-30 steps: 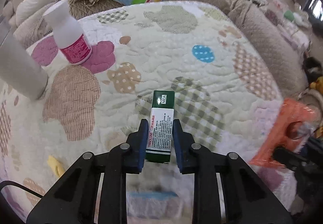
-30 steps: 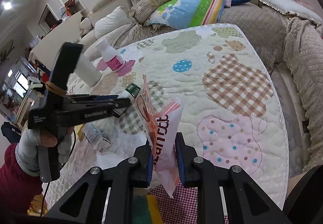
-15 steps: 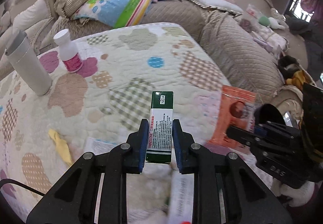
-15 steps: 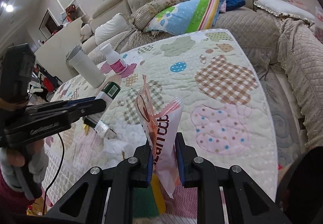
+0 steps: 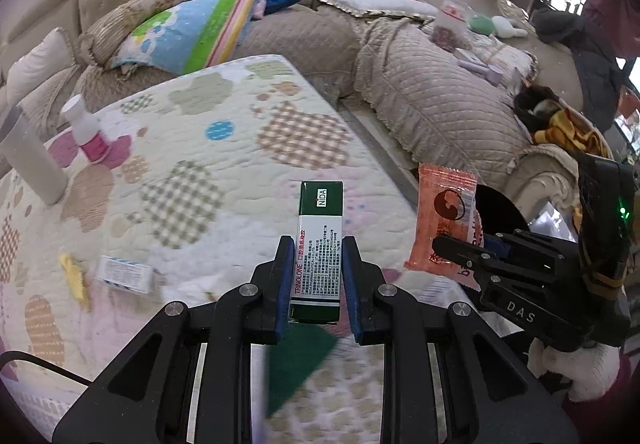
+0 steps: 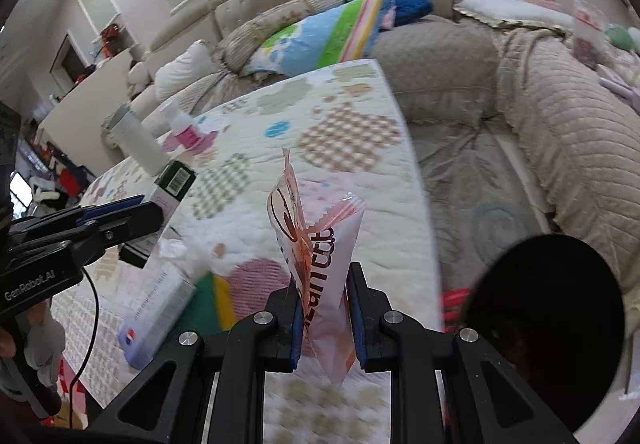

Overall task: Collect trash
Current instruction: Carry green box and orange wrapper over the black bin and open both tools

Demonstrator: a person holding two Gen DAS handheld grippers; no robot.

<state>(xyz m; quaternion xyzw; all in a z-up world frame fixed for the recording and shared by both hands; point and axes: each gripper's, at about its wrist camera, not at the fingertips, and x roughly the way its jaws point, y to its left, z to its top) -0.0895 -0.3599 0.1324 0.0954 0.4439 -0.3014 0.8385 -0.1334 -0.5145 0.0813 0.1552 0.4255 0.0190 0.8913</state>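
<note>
My left gripper (image 5: 318,244) is shut on a green and white medicine box (image 5: 320,236), held upright above the quilted table (image 5: 240,148). It also shows in the right wrist view (image 6: 168,188). My right gripper (image 6: 322,276) is shut on an orange and white snack wrapper (image 6: 320,240), also seen in the left wrist view (image 5: 444,220), held near the table's right edge. A black round bin opening (image 6: 548,316) lies low to the right of the wrapper.
On the table stand a grey tumbler (image 5: 28,160) and a white bottle with pink label (image 5: 86,128). A small white box (image 5: 126,274), a yellow scrap (image 5: 74,278) and a green sponge (image 5: 300,352) lie near me. A beige sofa (image 5: 440,112) with cushions surrounds the table.
Both grippers have moved right toward the table's right edge with their loads. The black bin opening has come into the right wrist view.
</note>
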